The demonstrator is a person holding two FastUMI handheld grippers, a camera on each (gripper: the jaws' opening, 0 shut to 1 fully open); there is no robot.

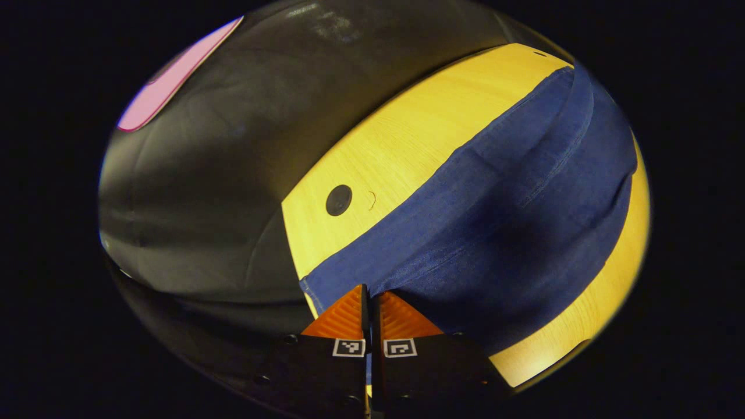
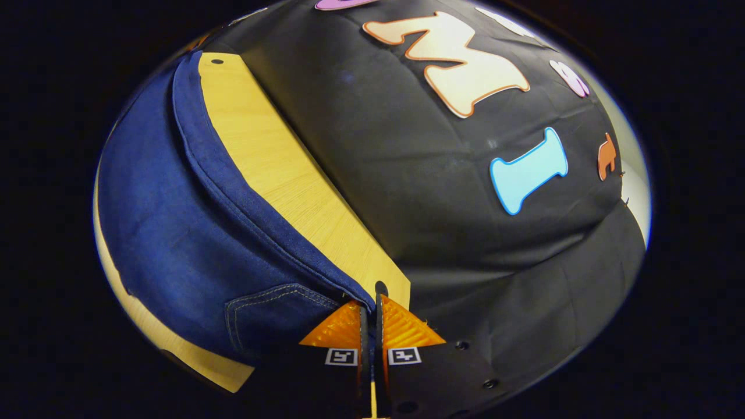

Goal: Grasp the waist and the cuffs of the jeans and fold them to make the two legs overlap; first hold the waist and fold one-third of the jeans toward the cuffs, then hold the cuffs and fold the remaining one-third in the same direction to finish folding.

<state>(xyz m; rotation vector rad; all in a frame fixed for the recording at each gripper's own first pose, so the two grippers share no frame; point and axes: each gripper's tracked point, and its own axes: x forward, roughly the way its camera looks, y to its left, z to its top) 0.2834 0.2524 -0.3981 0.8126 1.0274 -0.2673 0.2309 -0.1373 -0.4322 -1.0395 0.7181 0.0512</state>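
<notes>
The jeans (image 1: 495, 233) were dark indigo denim, laid lengthwise along the pale wooden worktop (image 1: 396, 139) with the two legs stacked one over the other, so that a long seam ridge ran down the upper layer. In the right gripper view the same jeans (image 2: 169, 221) showed a patch pocket (image 2: 273, 314) outlined in pale double stitching near the waist end, and a hemmed edge with a line of stitching that curved away along the worktop (image 2: 273, 169). The cloth looked matte and finely woven, lying mostly smooth with a soft shadowed dip in the middle. The worktop had a light, straight grain and a small dark round hole (image 1: 339, 200) set in it close to the cuff end. The left hand-held gripper (image 1: 370, 297) had its ridged fingers drawn together to a narrow slit at the edge of the denim near the cuff; the right hand-held gripper (image 2: 369, 308) was likewise closed to a thin gap, pinching the corner of the fabric at the waist. Behind the worktop hung wrinkled black cloth (image 2: 465, 192).
</notes>
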